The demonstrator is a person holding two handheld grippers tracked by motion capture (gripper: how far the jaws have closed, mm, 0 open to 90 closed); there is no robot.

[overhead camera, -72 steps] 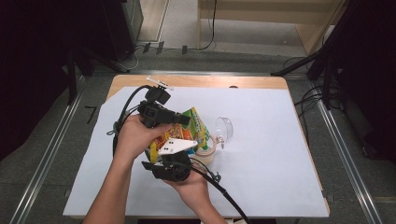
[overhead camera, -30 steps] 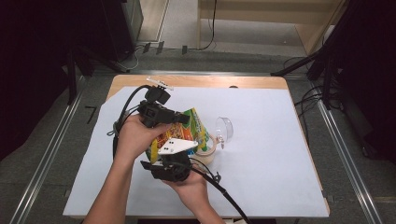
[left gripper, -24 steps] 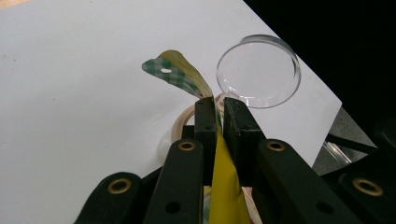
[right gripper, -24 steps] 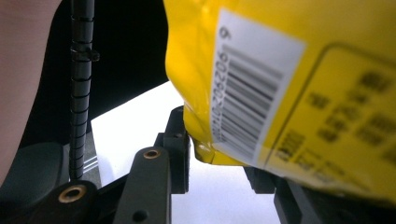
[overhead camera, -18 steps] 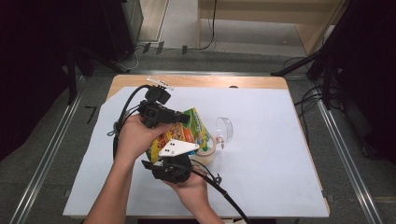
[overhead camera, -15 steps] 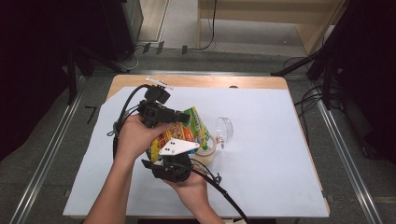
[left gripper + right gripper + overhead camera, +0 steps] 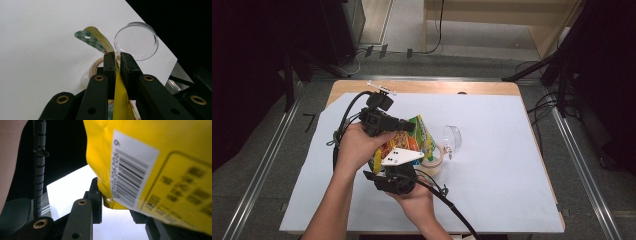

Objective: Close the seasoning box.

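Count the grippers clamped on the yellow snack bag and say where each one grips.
2. The left gripper pinches the snack bag at its top edge; the right gripper grips its lower corner beside the barcode.

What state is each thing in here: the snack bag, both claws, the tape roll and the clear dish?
Snack bag: lifted off the table, held at two edges.
Left claw: shut on the bag's top edge.
Right claw: shut on the bag's bottom corner.
Tape roll: lying flat on the table.
Clear dish: empty, resting on the table beside the roll.
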